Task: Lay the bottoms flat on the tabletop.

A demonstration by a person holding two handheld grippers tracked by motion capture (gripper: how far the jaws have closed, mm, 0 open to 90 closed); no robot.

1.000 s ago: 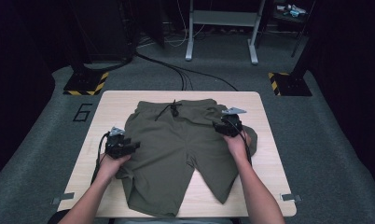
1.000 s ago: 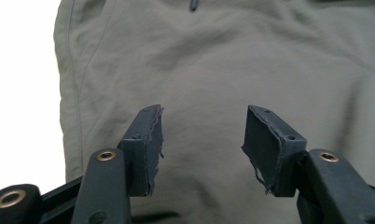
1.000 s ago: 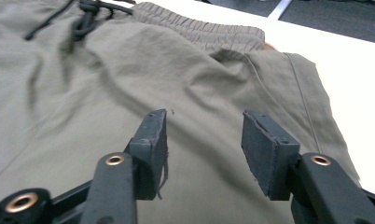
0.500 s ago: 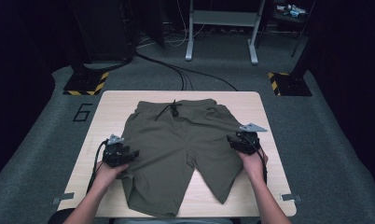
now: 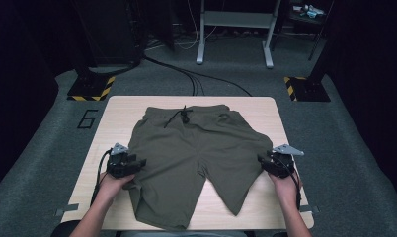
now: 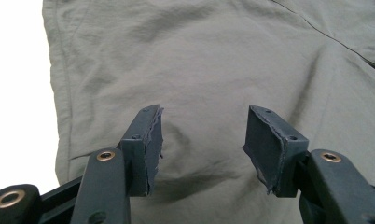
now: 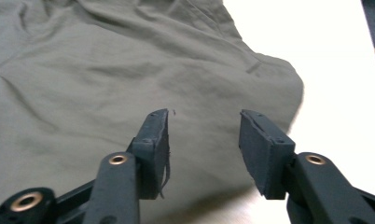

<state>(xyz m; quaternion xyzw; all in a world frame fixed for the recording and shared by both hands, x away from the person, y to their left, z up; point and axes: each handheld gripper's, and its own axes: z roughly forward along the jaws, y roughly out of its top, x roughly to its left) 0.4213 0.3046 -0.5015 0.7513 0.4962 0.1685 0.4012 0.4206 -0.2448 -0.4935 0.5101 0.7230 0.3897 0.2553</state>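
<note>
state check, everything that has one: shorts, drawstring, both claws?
shorts: spread flat on the table, waistband at the far side, legs toward the person, some wrinkles, unfolded.
drawstring: tied in a knot at the waistband's middle.
left claw: open, holding nothing, at the outer edge of one leg, over the fabric.
right claw: open, holding nothing, at the outer edge of the other leg.

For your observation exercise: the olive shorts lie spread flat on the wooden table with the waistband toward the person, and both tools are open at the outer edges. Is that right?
Not quite. The high view shows the shorts with the waistband and drawstring on the far side, legs toward the person. The rest holds: they lie spread on the table, and the left tool and right tool are open at the outer edges.
</note>
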